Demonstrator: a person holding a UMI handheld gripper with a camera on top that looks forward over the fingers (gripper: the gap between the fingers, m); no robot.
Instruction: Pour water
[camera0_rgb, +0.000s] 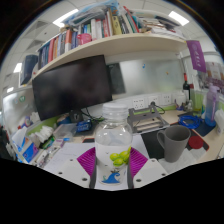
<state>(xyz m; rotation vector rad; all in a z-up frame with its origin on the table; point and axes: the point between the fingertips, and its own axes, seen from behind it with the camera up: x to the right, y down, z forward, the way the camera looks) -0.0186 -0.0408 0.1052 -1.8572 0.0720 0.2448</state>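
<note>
— Jaws up close: what do they hold?
— They are clamped on a clear plastic bottle, purple pads pressed to either side, yellow-green bits showing through its lower part.
— And around the bottle?
— Right of it a grey cup stands on the tabletop. Behind it, a dark monitor, with a bookshelf above.
</note>
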